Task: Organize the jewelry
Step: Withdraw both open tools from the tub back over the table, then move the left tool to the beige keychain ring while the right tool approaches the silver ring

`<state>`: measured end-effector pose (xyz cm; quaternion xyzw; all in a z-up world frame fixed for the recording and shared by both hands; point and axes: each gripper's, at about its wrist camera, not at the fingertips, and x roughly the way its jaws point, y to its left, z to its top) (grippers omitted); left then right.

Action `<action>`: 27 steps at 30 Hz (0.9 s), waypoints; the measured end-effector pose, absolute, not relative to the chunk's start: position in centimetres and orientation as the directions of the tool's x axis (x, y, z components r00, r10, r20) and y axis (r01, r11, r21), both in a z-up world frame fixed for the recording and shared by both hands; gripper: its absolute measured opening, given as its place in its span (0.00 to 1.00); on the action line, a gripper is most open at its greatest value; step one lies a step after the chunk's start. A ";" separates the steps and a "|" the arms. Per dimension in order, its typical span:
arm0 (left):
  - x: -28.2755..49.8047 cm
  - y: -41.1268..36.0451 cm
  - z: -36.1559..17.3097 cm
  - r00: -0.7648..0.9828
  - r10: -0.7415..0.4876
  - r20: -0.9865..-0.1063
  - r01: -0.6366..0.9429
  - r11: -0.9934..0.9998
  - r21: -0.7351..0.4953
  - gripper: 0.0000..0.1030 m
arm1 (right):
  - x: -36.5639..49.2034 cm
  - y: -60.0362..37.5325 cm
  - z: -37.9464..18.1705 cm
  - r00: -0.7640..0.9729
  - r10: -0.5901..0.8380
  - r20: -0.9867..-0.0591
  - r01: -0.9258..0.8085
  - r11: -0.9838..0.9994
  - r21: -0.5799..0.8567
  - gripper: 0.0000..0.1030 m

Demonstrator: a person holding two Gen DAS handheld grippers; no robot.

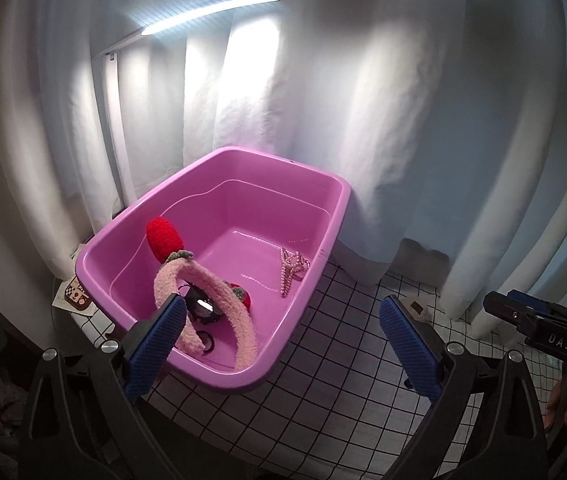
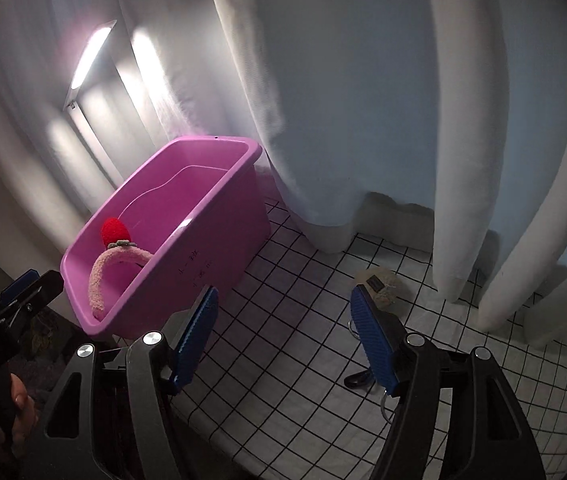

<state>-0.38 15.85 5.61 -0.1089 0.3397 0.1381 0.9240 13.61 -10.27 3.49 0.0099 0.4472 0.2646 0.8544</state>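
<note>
While sorting: pink bin (image 1: 315,184) serving as catch-all
Inside: headband (image 1: 219,284), pearl necklace (image 1: 289,270)
Left gripper (image 1: 279,344): spread, empty
Right gripper (image 2: 283,340): spread, near leftover trinket (image 2: 377,286)

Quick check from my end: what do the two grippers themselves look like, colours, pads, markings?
Both match. The left gripper and right gripper have black plastic arms with triangular cut-outs and silver round bolts. Each finger carries a blue pad with a fine textured surface. The right gripper's body, seen from the left wrist, bears white letters "DAS". No cables or sleeves are visible.
</note>
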 end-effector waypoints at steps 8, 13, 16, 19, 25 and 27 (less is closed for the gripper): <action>-1.2 9.3 3.5 0.708 0.086 -0.701 -0.239 0.963 -0.124 0.93 | 9.7 -20.7 0.7 0.486 0.383 -0.785 -0.297 0.918 0.264 0.64; -1.5 6.4 1.3 0.676 0.067 -0.734 -0.206 0.973 -0.101 0.93 | 7.7 -24.1 -2.4 0.477 0.367 -0.798 -0.239 0.928 0.284 0.64; -1.2 5.0 -0.1 0.666 0.067 -0.743 -0.183 0.980 -0.076 0.93 | 6.7 -25.0 -4.8 0.463 0.364 -0.808 -0.215 0.931 0.296 0.64; -0.2 4.2 -1.6 0.652 0.058 -0.756 -0.161 0.985 -0.064 0.93 | 6.4 -25.2 -7.2 0.439 0.360 -0.824 -0.186 0.933 0.308 0.64; 3.5 3.1 -4.4 0.628 0.006 -0.778 -0.096 0.993 -0.069 0.93 | 6.5 -24.0 -9.7 0.440 0.335 -0.833 -0.145 0.942 0.302 0.64; 5.0 2.8 -5.7 0.614 -0.014 -0.789 -0.064 0.996 -0.067 0.93 | 6.7 -23.6 -10.2 0.460 0.313 -0.831 -0.121 0.949 0.290 0.64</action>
